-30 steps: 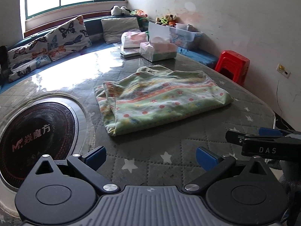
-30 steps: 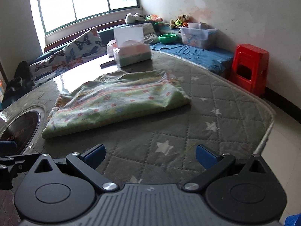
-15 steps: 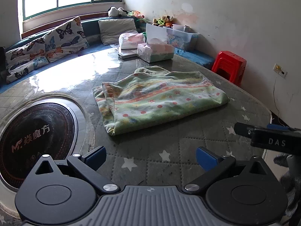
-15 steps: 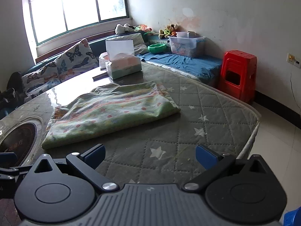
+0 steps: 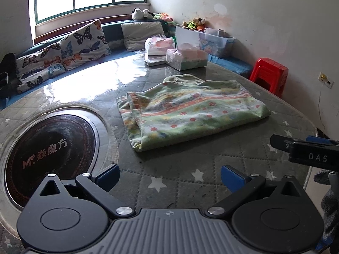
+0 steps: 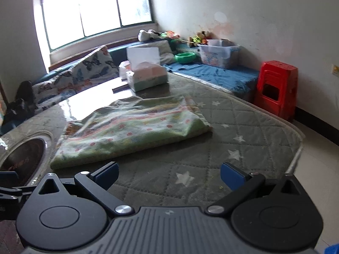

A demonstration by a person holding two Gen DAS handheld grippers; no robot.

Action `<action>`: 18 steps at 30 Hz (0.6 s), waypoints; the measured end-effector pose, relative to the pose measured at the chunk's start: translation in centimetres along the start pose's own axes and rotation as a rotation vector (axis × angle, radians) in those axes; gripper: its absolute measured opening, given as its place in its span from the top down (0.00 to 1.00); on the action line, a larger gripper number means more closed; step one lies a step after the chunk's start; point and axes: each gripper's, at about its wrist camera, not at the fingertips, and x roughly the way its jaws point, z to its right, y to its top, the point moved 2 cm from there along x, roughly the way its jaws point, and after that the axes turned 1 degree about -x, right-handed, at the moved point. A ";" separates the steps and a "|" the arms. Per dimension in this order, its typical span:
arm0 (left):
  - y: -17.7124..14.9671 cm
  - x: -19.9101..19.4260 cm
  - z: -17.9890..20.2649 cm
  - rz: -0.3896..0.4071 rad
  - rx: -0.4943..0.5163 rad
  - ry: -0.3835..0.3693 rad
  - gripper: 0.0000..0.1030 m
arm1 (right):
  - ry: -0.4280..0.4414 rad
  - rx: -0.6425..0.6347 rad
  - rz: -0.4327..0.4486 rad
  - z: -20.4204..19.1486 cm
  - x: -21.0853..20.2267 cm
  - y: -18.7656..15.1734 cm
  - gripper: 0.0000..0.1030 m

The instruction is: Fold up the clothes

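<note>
A green patterned cloth (image 5: 190,111) lies folded into a flat rectangle on the quilted star-print table cover (image 5: 169,180); it shows too in the right wrist view as the cloth (image 6: 131,133). My left gripper (image 5: 169,176) hovers over the table's near edge, well short of the cloth, open and empty. My right gripper (image 6: 168,174) hangs further back at the table's right end, also open with nothing between its fingers. Its black side (image 5: 305,150) reaches into the left wrist view at the right, held by a gloved hand (image 5: 328,190).
A round black cooktop (image 5: 48,154) is set into the table at the left. Tissue boxes (image 5: 186,58) and a bag stand at the far edge. A cushioned bench with pillows (image 5: 63,55) runs under the window. A red stool (image 6: 275,89) stands by the wall.
Both grippers have drawn back and risen away from the cloth, the right one more, so the table's end and floor now show. The cloth has not moved.
</note>
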 end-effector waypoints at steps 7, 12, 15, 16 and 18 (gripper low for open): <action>0.1 0.8 -0.5 -0.013 -0.019 0.019 0.00 | 0.049 -0.030 -0.008 -0.5 1.5 0.3 0.00; 0.3 1.4 -0.8 -0.019 -0.033 0.028 0.00 | 0.061 -0.071 -0.037 -1.2 2.6 0.5 0.00; 0.4 1.8 -0.8 -0.027 -0.036 0.030 0.00 | 0.067 -0.083 -0.051 -1.4 3.1 0.5 0.00; 0.4 2.0 -0.8 -0.028 -0.037 0.031 0.00 | 0.071 -0.084 -0.056 -1.4 3.4 0.5 0.00; 0.5 2.2 -0.9 -0.030 -0.039 0.034 0.00 | 0.074 -0.080 -0.064 -1.3 3.8 0.6 0.00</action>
